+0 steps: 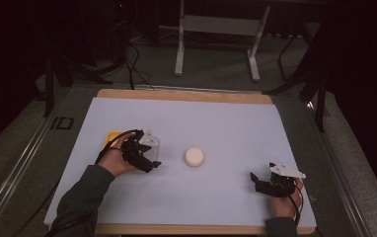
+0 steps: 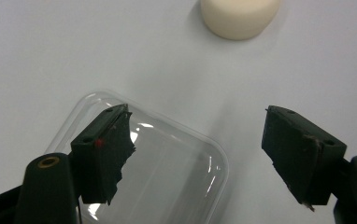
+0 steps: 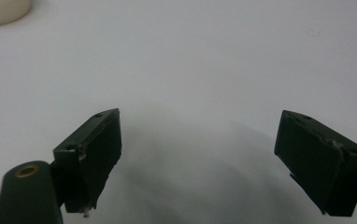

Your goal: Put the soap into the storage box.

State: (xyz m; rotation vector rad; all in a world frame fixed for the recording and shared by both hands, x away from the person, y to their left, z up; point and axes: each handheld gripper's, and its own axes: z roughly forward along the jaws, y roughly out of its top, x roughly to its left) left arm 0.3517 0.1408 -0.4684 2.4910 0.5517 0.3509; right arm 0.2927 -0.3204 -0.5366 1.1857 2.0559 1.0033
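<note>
From above, I see my left gripper (image 1: pixel 144 157) over a clear plastic lid (image 1: pixel 152 143) beside a yellow thing (image 1: pixel 111 137) at the worktop's (image 1: pixel 226 123) left, a white round block (image 1: pixel 194 156) lying apart to its right, and my right gripper (image 1: pixel 261 181) near the front right. In the left gripper view, the fingers (image 2: pixel 103 154) stand apart over the lid (image 2: pixel 167 172), not pressing it. In the right gripper view, the fingers (image 3: pixel 92 149) stand wide, nothing between them.

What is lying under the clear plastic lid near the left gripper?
Through the clear plastic lid, the left gripper view shows only the white table sheet. Its lower part is hidden by the left gripper.
</note>
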